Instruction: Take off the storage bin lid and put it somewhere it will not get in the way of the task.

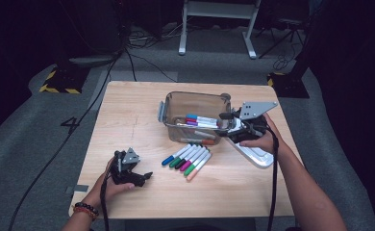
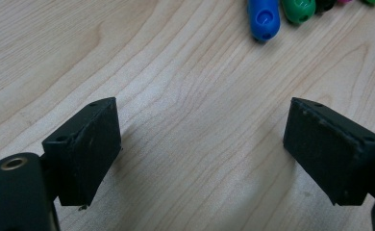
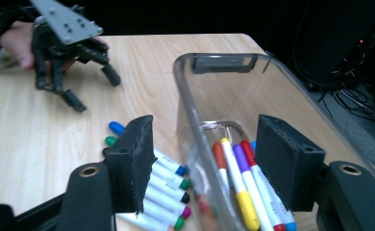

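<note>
The right claw [image 1: 223,117] hangs at the near end of a clear plastic box [image 1: 195,95] on the worktop [image 1: 128,120], its pads set wide apart and gripping nothing. In the right gripper view the box wall [image 3: 190,120] runs up between the two pads of this claw [image 3: 202,144], so one pad stands outside the box and the other over its inside, neither pressing on the plastic. Just below and ahead of the inner pad lie the markers in the box [image 3: 243,178]: orange, yellow, purple, red and blue caps side by side on the bottom. Beside the outer pad, on the bare wood, lies a row of loose markers [image 3: 168,185], touching one another and well clear of the box wall. Under the hand that holds this claw lies a white flat piece [image 1: 255,154]

The left claw [image 1: 144,177] rests low over the worktop, well apart from the box. Its pads [image 2: 87,149] also stand wide, with bare wood between them. Ahead of this claw [image 2: 202,130], beyond its pads, show the ends of the blue marker [image 2: 263,17] and the green marker [image 2: 298,9] of the same row
</note>
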Demonstrator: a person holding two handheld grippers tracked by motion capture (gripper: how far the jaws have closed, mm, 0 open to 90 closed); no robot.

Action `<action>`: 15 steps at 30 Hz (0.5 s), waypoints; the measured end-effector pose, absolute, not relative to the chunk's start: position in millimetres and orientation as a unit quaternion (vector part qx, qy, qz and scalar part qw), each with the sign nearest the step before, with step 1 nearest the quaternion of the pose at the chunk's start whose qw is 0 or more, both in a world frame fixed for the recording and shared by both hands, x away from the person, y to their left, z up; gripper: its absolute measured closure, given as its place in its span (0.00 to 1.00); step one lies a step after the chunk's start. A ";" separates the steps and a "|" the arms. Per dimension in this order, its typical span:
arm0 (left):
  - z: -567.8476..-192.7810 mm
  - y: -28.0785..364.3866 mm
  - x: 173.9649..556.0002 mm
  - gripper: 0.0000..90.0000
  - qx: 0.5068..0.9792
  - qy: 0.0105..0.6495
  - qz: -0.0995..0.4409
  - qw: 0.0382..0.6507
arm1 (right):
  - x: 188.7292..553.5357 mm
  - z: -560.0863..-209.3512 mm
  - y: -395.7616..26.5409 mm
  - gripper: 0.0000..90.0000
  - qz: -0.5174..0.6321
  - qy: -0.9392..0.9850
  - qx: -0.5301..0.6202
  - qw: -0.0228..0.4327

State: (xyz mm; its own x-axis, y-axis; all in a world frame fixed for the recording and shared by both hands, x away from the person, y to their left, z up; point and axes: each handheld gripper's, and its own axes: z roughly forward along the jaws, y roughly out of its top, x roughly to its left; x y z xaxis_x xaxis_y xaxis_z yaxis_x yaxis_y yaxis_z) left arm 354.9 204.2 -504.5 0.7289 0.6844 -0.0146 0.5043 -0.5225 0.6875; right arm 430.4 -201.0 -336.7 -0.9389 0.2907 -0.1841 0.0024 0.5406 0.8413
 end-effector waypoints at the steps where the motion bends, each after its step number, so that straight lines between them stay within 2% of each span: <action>1: -504.5 204.2 354.8 0.15 0.863 0.345 0.130 0.347 | 426.8 -338.0 -202.9 0.44 0.474 0.863 0.083 0.152; 15: -504.5 204.2 354.8 0.15 0.862 0.345 0.130 0.347 | 389.3 -374.3 -211.3 0.43 0.474 0.869 0.060 0.130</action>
State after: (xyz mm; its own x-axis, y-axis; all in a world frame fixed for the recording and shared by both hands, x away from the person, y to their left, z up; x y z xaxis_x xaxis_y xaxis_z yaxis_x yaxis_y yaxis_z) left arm 354.8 204.2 -504.5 0.7281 0.6853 -0.0150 0.5051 -0.5216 0.6876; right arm 389.3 -211.3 -374.3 -0.9588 0.2275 -0.1700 -0.0198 0.5436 0.8391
